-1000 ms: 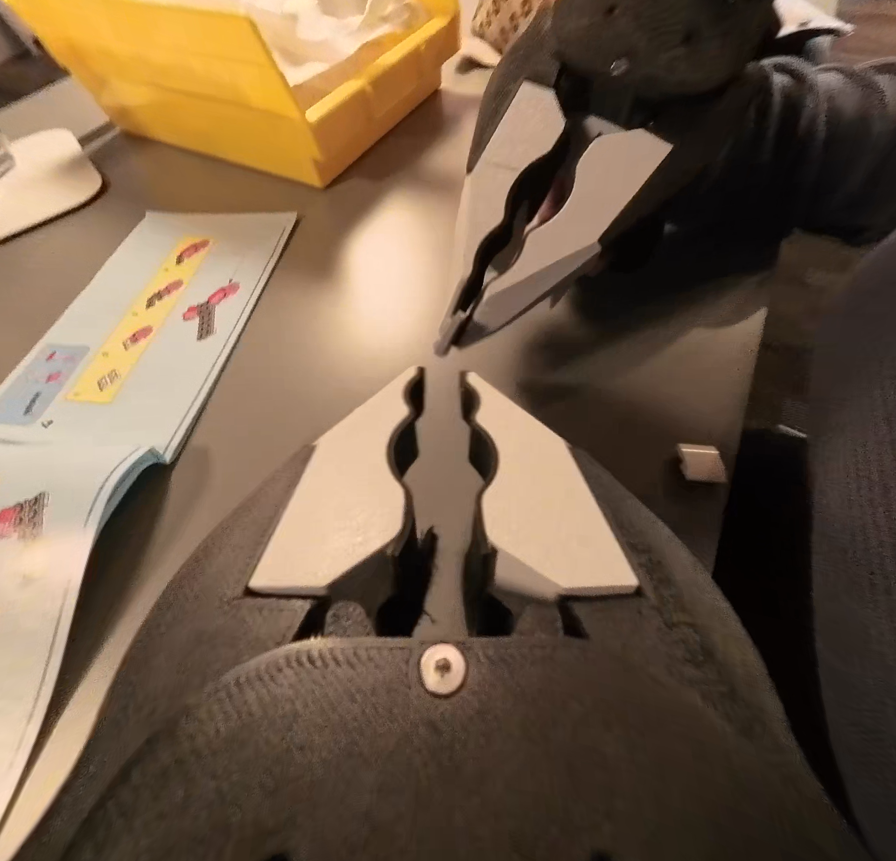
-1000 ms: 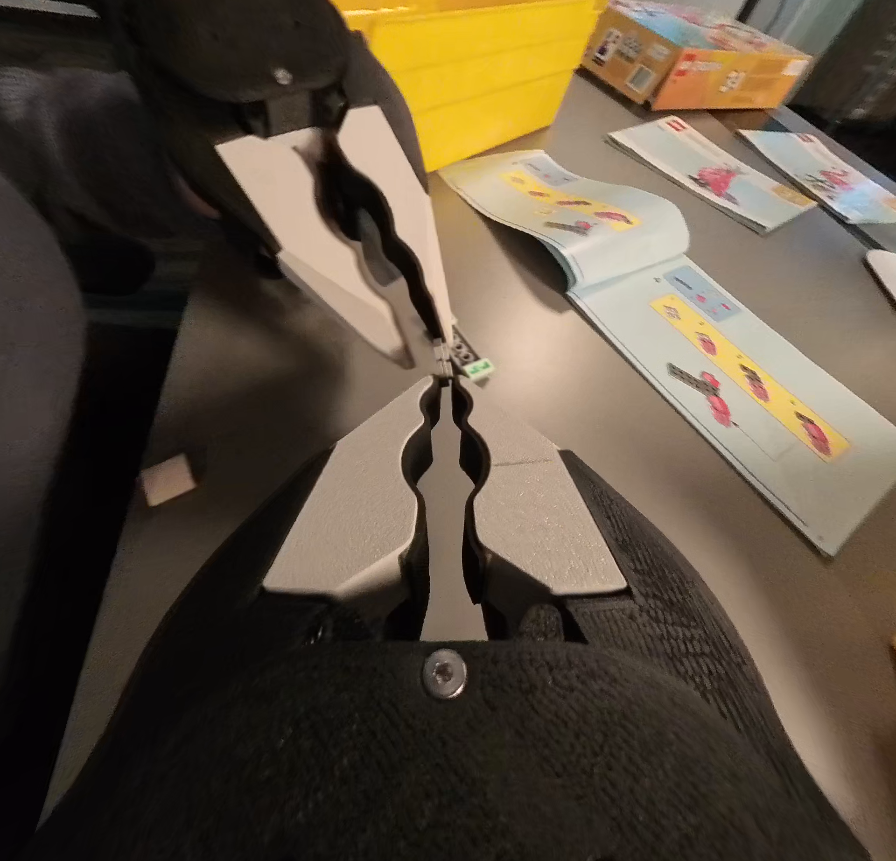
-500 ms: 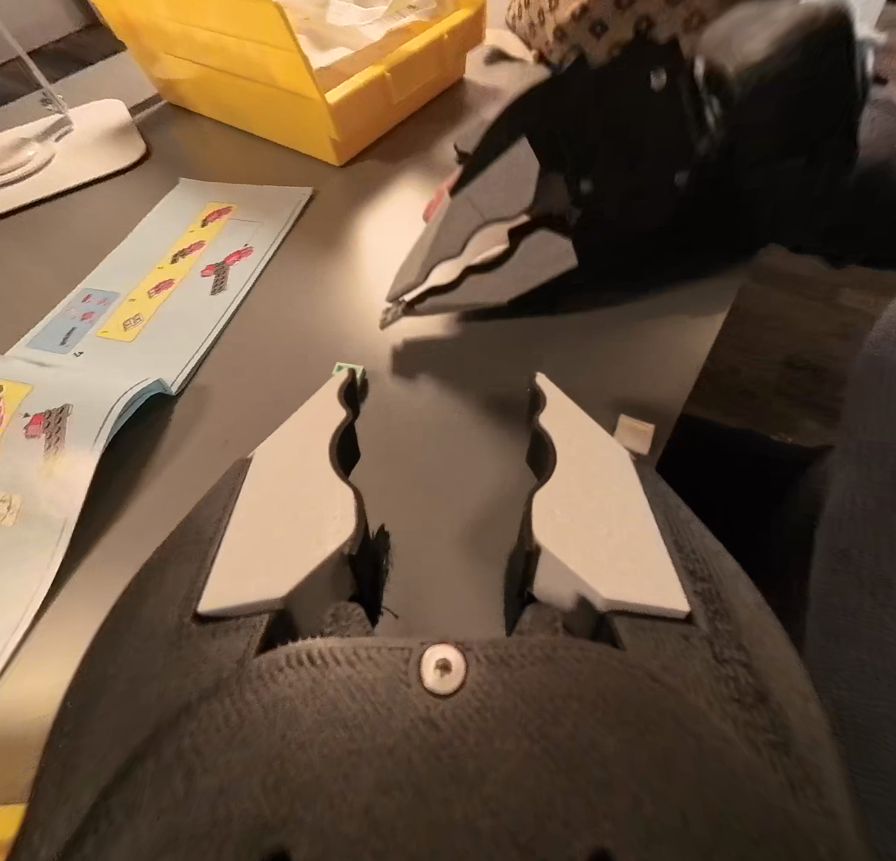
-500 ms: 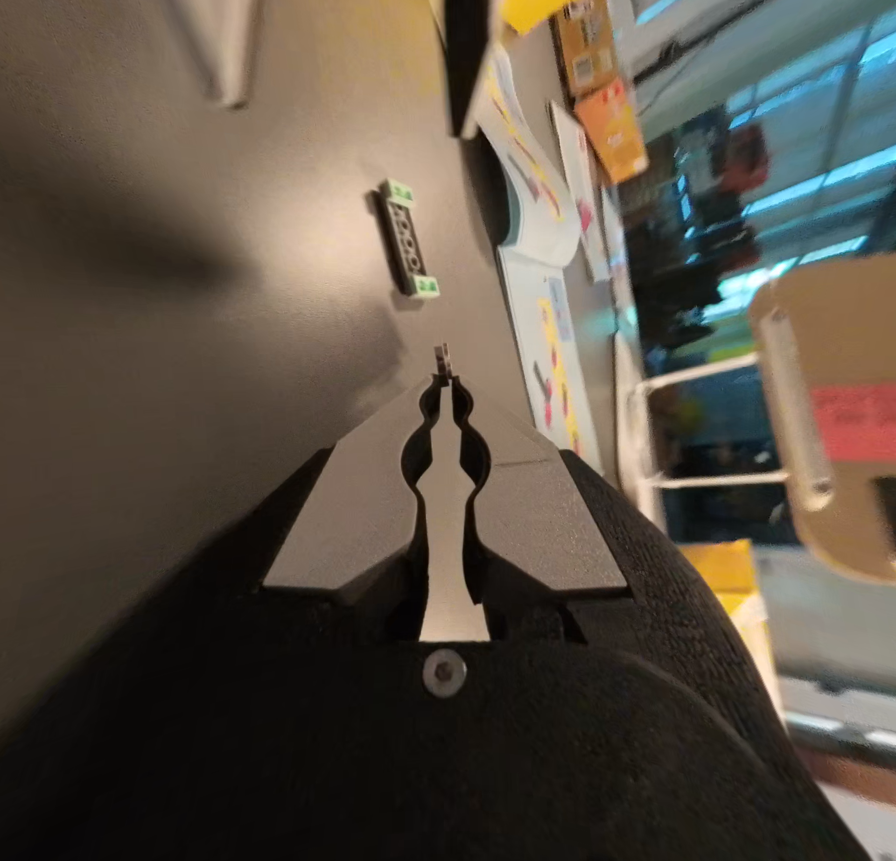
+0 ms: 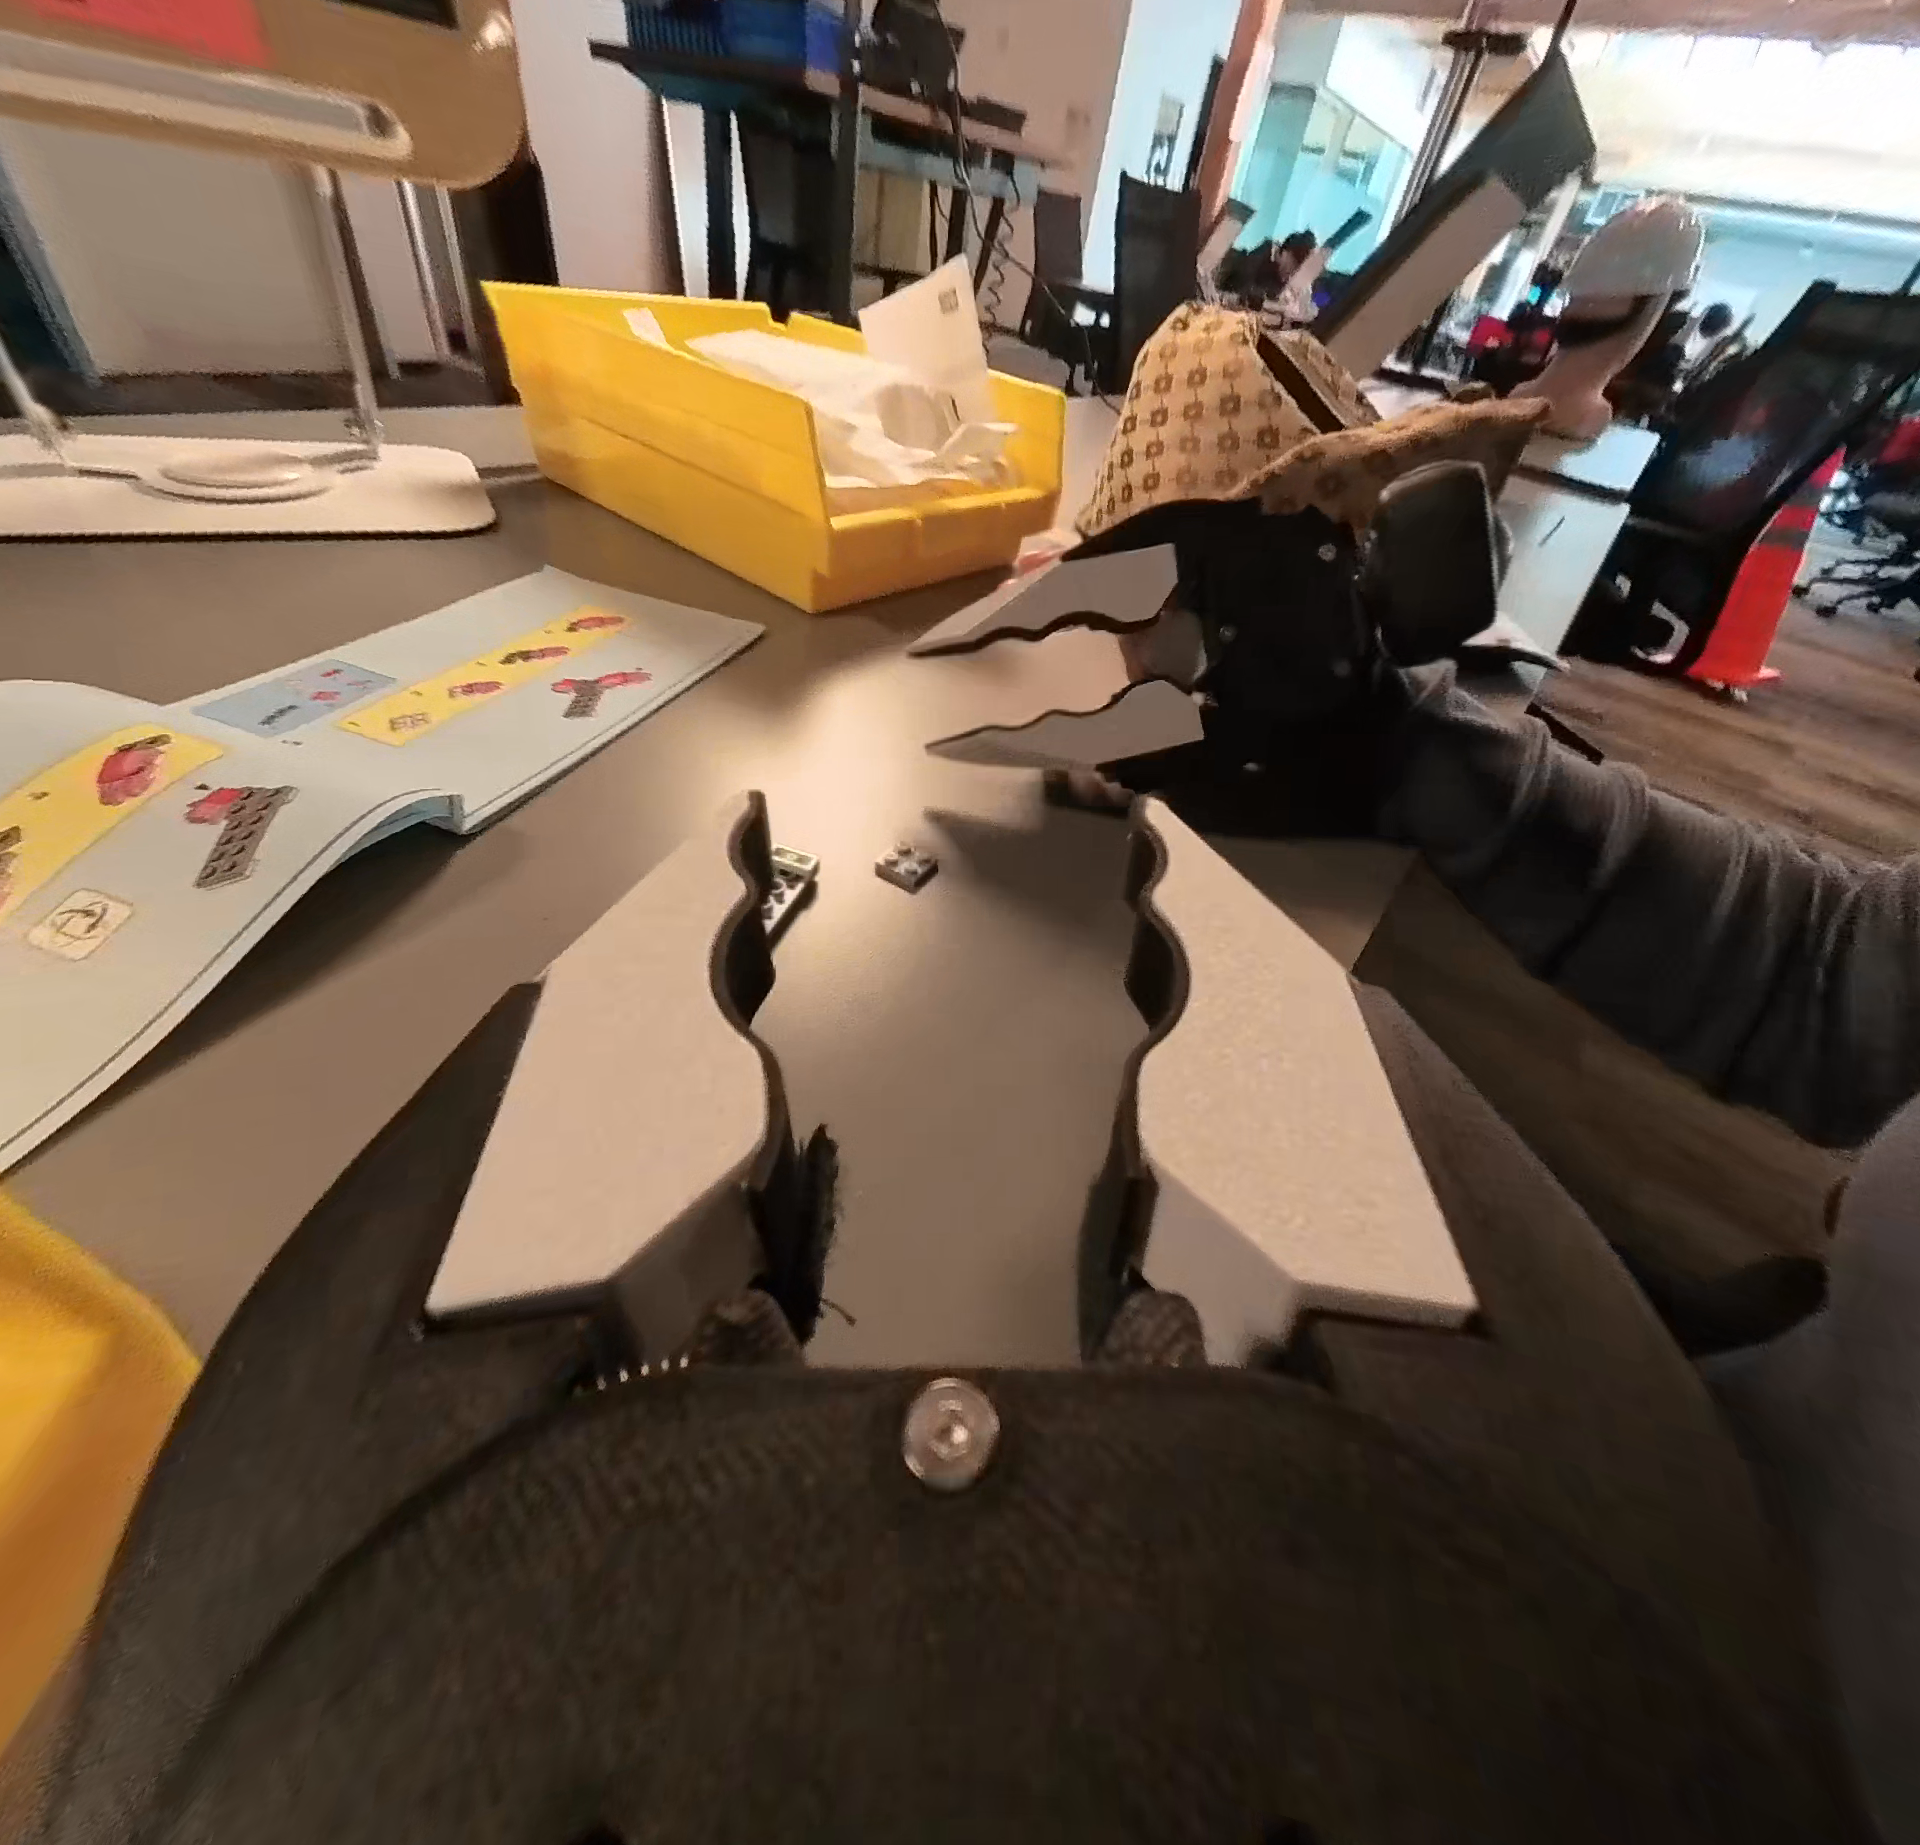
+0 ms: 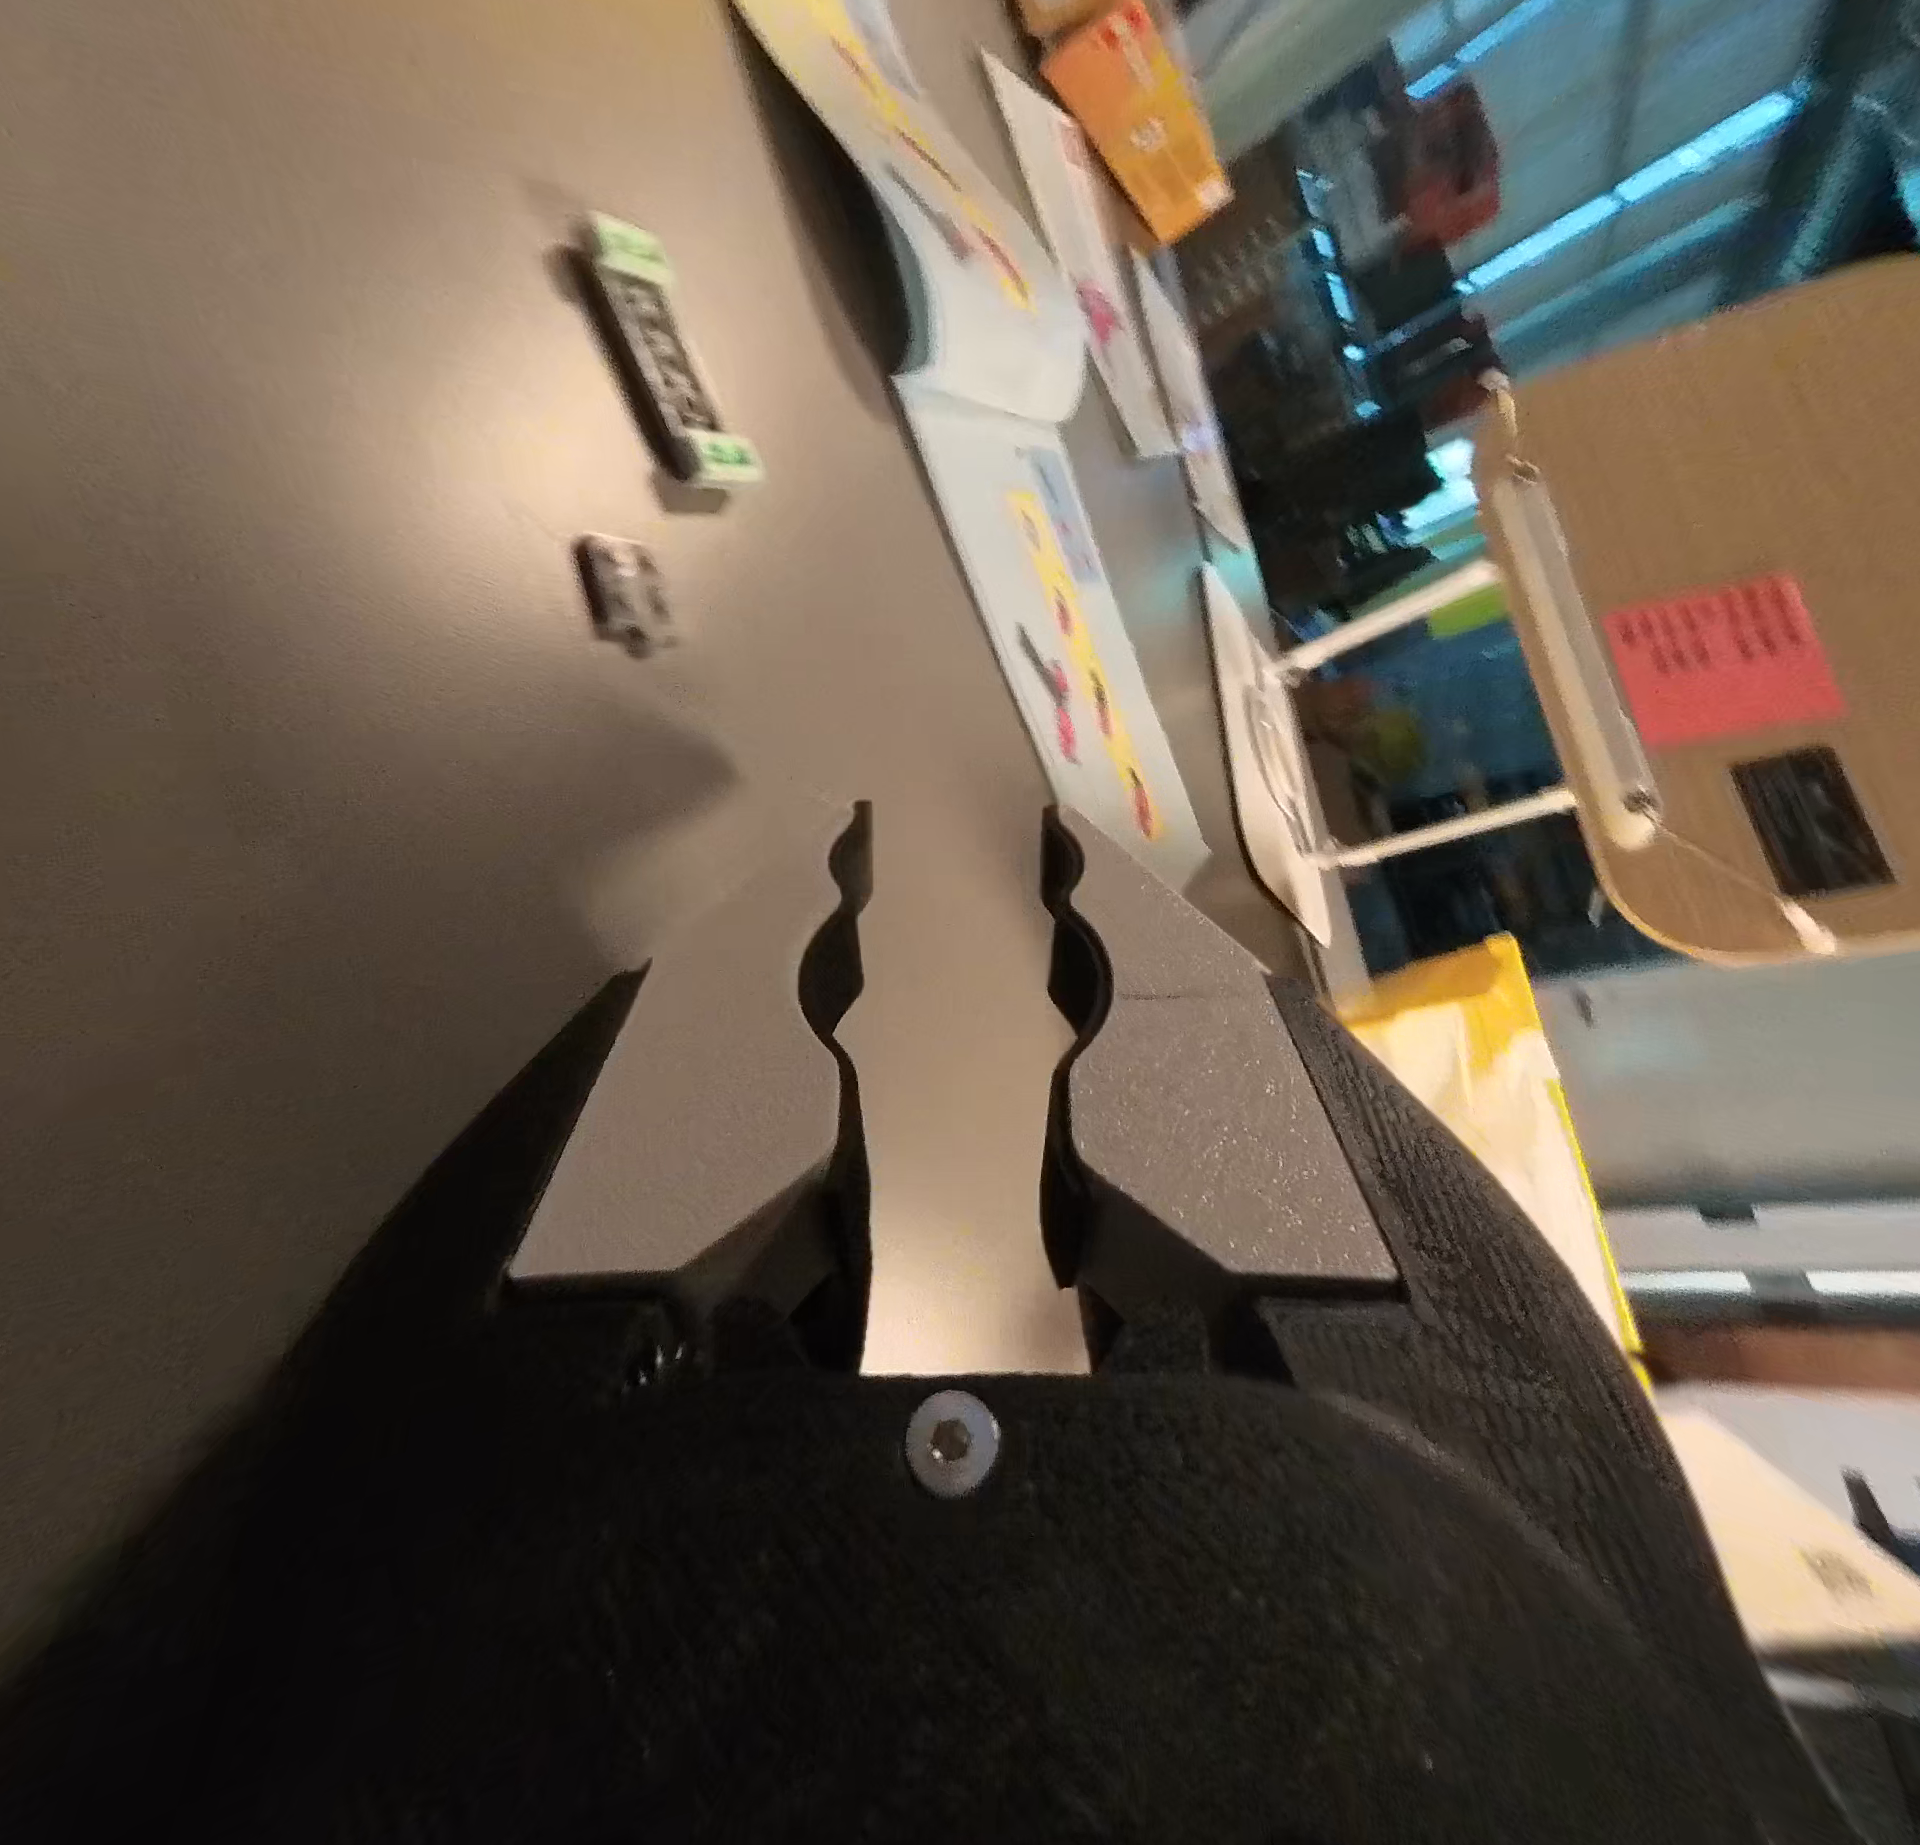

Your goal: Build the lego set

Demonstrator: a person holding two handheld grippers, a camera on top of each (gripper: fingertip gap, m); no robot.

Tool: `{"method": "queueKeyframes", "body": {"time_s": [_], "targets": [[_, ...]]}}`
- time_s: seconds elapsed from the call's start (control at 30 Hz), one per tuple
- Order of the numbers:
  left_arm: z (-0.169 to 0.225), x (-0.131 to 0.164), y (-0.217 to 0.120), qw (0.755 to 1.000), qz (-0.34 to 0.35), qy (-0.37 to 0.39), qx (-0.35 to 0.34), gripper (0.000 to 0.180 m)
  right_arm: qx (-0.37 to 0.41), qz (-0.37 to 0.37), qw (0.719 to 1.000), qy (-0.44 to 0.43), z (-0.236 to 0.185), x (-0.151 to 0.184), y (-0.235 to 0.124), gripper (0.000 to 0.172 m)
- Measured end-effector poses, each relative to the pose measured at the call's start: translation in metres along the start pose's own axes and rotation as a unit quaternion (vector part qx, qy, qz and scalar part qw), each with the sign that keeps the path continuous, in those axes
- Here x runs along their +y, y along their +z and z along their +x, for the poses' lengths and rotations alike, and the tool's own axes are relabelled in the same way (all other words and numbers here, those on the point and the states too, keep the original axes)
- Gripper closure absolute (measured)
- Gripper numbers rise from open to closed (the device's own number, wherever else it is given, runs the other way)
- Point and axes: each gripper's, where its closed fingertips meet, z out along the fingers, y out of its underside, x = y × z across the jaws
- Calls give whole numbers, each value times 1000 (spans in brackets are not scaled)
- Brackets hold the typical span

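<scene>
On the dark table (image 5: 582,881), the left gripper (image 5: 945,839) hangs low with its fingers spread wide and nothing between them. A long dark brick with pale green ends (image 5: 787,886) lies on the table just inside the left fingertip (image 5: 750,829); whether they touch cannot be told. A small grey square brick (image 5: 906,866) lies just right of the long brick, clear of both fingers. Beyond the small brick, the right gripper (image 5: 925,696) is turned on its side, fingers apart and bare. Left of the long brick lies an open instruction booklet (image 5: 343,756); behind the booklet stands a yellow bin (image 5: 727,465) holding white paper. From the right wrist view, both bricks lie ahead of the parted fingers, well apart from them.
</scene>
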Motion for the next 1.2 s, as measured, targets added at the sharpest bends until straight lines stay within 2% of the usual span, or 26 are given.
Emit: {"method": "queueKeyframes", "body": {"time_s": [0.07, 0.17, 0.23, 0.3, 0.4, 0.5, 0.6, 0.7, 0.87, 1.03, 1.2], "targets": [[-4, 3, -3, 1000, 6, 5, -9, 117, 62, -3, 998, 19, 21, 4, -4, 147], [-1, -1, 2, 1000, 15, 17, -11, 120, 208, -21, 977, 40, 68, 10, -10, 170], [8, -17, 13, 998, 39, 43, -2, 121, 295, -47, 952, 61, 94, 18, -12, 172], [12, -32, 27, 995, 59, 77, -4, 121, 322, -55, 941, 85, 103, 24, -5, 172], [4, -52, 43, 985, 112, 127, -39, 126, 334, -48, 934, 117, 114, 31, 5, 172], [-9, -55, 57, 978, 130, 150, -61, 127, 341, -36, 931, 127, 125, 33, 17, 172], [-18, -51, 62, 984, 127, 113, -61, 132, 324, -23, 940, 105, 128, 27, 38, 172], [-19, -55, 52, 981, 161, 90, -54, 142, 294, 4, 954, 55, 124, 11, 65, 172], [-14, -48, 53, 985, 154, 75, -26, 142, 243, 39, 969, -21, 110, -13, 100, 172], [-19, -38, 62, 991, 120, 56, -25, 142, 227, 91, 969, 44, 114, -17, 92, 172], [-20, -34, 65, 993, 108, 45, -18, 142, 238, 97, 958, 126, 129, -3, 85, 172]]}}
